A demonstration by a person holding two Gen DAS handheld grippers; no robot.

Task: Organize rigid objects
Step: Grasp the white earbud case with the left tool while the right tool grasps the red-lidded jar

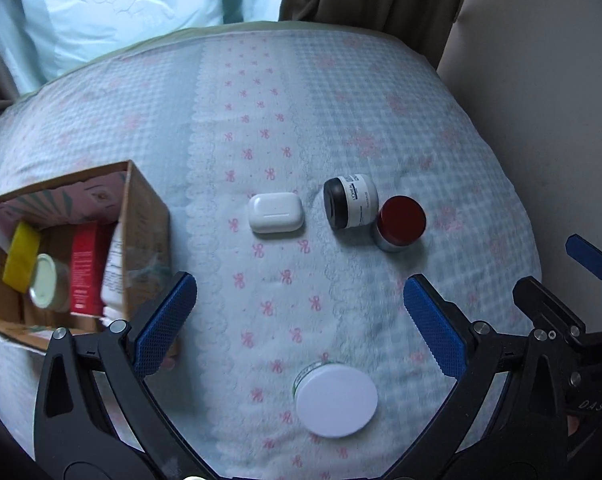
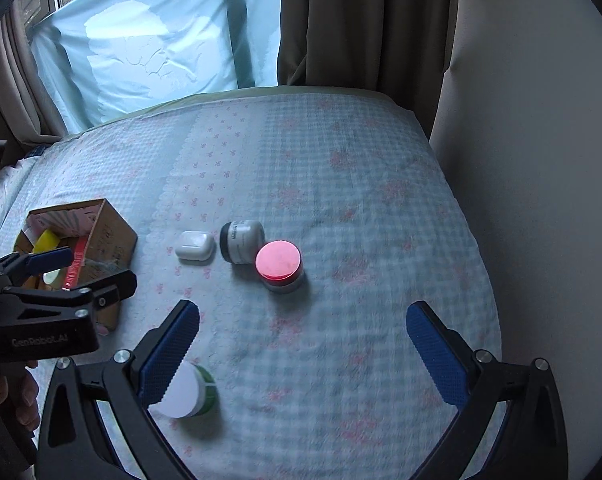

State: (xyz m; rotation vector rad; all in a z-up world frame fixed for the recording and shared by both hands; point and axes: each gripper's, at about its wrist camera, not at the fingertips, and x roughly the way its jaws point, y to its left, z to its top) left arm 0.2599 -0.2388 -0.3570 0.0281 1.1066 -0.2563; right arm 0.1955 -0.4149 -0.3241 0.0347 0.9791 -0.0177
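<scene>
A cardboard box [image 1: 147, 216] sits at the left of the bed and holds a yellow item, a red carton, a white tube and a jar; it also shows in the right wrist view [image 2: 113, 236]. On the bedspread lie a white earbud case [image 1: 276, 213] [image 2: 195, 245], a black-lidded white jar on its side [image 1: 351, 201] [image 2: 242, 241], a red-lidded jar [image 1: 401, 222] [image 2: 279, 264] and a white-lidded green jar [image 1: 336, 399] [image 2: 189, 394]. My left gripper [image 1: 299, 312] is open above the white-lidded jar. My right gripper [image 2: 303, 340] is open, right of that jar.
The bed [image 1: 301, 100] has a checked blue cover with pink bows. A blue sheet [image 2: 149, 48] and a brown curtain [image 2: 361, 20] hang behind it. A pale wall [image 2: 541, 160] stands at the right. The bed's far edge curves across the back.
</scene>
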